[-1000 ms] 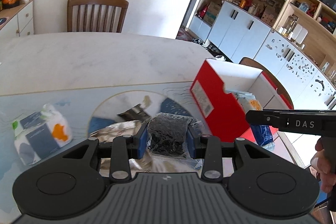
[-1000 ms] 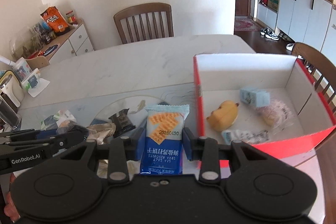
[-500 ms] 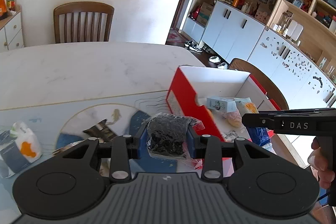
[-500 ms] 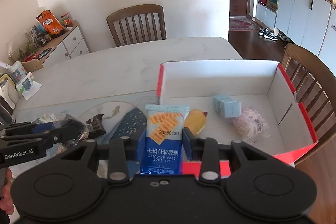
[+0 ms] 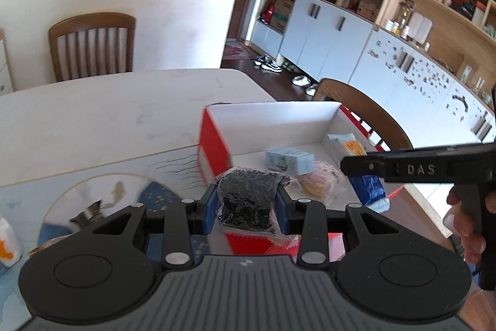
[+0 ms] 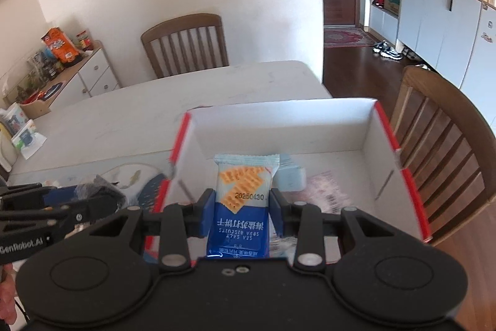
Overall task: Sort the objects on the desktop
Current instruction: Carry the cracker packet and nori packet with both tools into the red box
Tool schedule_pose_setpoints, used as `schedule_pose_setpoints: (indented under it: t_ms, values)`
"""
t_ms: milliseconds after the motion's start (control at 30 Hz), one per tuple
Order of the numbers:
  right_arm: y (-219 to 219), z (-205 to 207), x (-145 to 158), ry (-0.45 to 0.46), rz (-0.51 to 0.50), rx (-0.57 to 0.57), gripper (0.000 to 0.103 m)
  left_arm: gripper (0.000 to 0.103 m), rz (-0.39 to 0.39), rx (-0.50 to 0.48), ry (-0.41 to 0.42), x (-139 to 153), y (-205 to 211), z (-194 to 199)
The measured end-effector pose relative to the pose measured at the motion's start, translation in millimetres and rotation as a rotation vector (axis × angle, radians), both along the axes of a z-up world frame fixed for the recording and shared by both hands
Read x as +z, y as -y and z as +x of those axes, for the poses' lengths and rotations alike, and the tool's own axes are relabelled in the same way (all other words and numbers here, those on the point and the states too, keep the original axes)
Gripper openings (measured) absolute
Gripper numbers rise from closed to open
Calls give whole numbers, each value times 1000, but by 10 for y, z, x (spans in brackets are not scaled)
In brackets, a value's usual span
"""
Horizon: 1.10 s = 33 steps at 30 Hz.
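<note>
Left wrist view, left to right: a white pouch with an orange mark is seen at the left frame edge on the printed mat; a small dark wrapper lies on the mat's round motif, blurred; the left gripper is clamped on a clear packet of black contents, both blue pads pressed against its sides; no writing can be read on this packet. The packet is held over the near left corner of the red box, above its red wall. Inside the box a pale blue carton, a pink round bun in film and a white-orange packet are noted; print on them is illegible. At the right, the right gripper's side is marked "DAS"; a person's hand is wrapped around its handle.

Right wrist view, left to right: the left gripper's body is lettered "GenRobot.AI"; an orange snack bag stands on a side cabinet, its brand unreadable. The right gripper is closed on a blue biscuit packet; "20250430" is stamped on it, and "SEA SALT SODA BISCUITS" plus Chinese characters are read upside down. The packet is held upright between the pads, over the box's white interior near its front wall; a barcode label shows on the bun's film behind it.
</note>
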State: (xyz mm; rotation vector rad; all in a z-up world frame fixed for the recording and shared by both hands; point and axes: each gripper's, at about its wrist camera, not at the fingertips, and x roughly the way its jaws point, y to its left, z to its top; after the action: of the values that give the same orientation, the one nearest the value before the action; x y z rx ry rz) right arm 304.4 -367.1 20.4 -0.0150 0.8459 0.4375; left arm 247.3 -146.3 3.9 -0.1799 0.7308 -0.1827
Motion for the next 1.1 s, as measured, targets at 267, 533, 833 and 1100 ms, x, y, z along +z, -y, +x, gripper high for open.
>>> schedule_pose_setpoints:
  t_ms: [267, 533, 833, 1100]
  values:
    - [300, 285, -80, -12, -13, -40, 36, 36, 35, -77, -20, -43, 393, 311]
    - [373, 538, -253, -25, -67, -28, 36, 36, 112, -200, -55, -139, 795, 643]
    - [320, 744, -530, -54, -138, 11, 36, 36, 218, -300, -133, -304, 1093, 976]
    - [277, 785, -733, -82, -181, 69, 36, 36, 281, -319, -211, -483, 1155, 1229]
